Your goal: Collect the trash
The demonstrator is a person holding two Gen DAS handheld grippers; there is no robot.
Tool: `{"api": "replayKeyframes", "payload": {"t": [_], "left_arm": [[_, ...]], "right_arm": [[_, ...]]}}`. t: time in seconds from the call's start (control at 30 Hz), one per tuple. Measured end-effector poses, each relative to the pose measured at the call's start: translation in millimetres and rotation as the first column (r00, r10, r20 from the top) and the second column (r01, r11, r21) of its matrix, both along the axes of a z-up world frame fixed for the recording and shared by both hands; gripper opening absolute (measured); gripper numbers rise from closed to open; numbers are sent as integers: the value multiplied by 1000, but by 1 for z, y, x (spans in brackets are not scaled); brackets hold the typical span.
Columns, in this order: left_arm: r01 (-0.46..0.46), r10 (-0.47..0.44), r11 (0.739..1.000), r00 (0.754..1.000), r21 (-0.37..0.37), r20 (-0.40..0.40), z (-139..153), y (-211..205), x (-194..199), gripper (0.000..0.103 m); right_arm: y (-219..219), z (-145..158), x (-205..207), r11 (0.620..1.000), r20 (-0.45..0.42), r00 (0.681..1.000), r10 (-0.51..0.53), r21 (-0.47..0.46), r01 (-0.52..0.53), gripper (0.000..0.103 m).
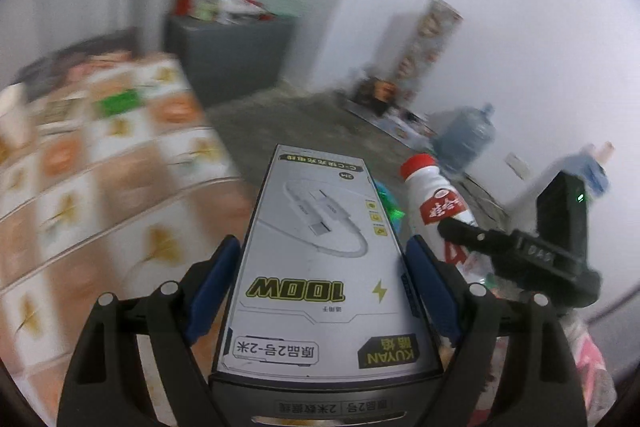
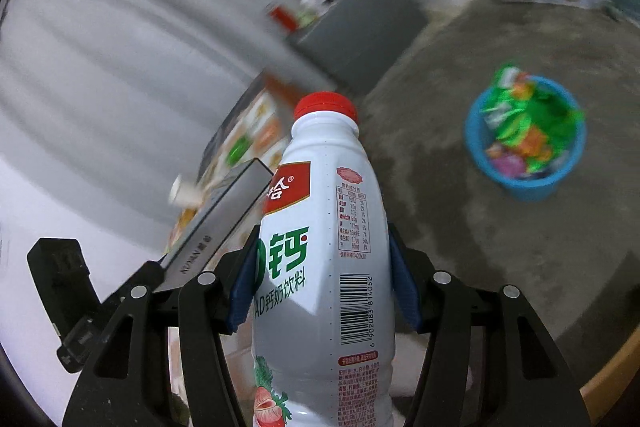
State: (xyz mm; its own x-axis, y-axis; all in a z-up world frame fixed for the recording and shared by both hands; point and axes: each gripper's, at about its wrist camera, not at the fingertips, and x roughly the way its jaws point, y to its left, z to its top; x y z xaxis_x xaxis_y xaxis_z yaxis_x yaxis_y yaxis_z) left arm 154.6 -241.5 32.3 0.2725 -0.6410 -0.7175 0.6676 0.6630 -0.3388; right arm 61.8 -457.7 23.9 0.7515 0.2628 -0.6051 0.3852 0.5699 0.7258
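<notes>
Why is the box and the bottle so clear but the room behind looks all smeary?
Left wrist view: the cable box is sharp in the left gripper, while the patterned tablecloth streaks with motion blur. Right wrist view: the milk bottle is crisp in the right gripper; the blue bin and curtain smear, and the fisheye bends the edges.

The cable box (image 1: pixel 320 263) sits between the fingers of the left gripper (image 1: pixel 324 259), its long side pointing away from the camera. To its right, the bottle (image 2: pixel 320 255) stands between the fingers of the right gripper (image 2: pixel 322 267), cap end forward. In the right wrist view the box passes to the left of the bottle. On the floor (image 2: pixel 460 227), ahead and to the right of the bottle, stands a bucket (image 2: pixel 528 183) with wrappers (image 2: pixel 524 123) in it. A table (image 1: pixel 100 167) lies left of the box, and a cabinet (image 1: pixel 228 59) stands behind it by the wall.
</notes>
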Motion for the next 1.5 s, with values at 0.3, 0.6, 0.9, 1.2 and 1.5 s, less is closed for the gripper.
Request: {"api": "replayKeyframes", "payload": {"t": [0.3, 0.6, 0.9, 1.2, 1.5], "left_arm": [[194, -178, 974, 975, 114, -132, -60, -168, 46, 82], [212, -178, 957, 968, 196, -176, -144, -286, 102, 87], [157, -100, 973, 949, 170, -299, -199, -304, 124, 91], [201, -197, 980, 972, 16, -126, -84, -237, 98, 91], [54, -35, 990, 990, -131, 138, 44, -54, 11, 97]], "right_arm": [[-88, -74, 0, 979, -110, 978, -178, 83, 187, 55], [-162, -150, 58, 946, -190, 939, -287, 95, 309, 60], [-174, -220, 51, 914, -303, 878, -371, 47, 403, 70], [-131, -129, -8, 938, -174, 926, -336, -153, 311, 70], [5, 43, -54, 810, 181, 972, -153, -540, 228, 96]]}}
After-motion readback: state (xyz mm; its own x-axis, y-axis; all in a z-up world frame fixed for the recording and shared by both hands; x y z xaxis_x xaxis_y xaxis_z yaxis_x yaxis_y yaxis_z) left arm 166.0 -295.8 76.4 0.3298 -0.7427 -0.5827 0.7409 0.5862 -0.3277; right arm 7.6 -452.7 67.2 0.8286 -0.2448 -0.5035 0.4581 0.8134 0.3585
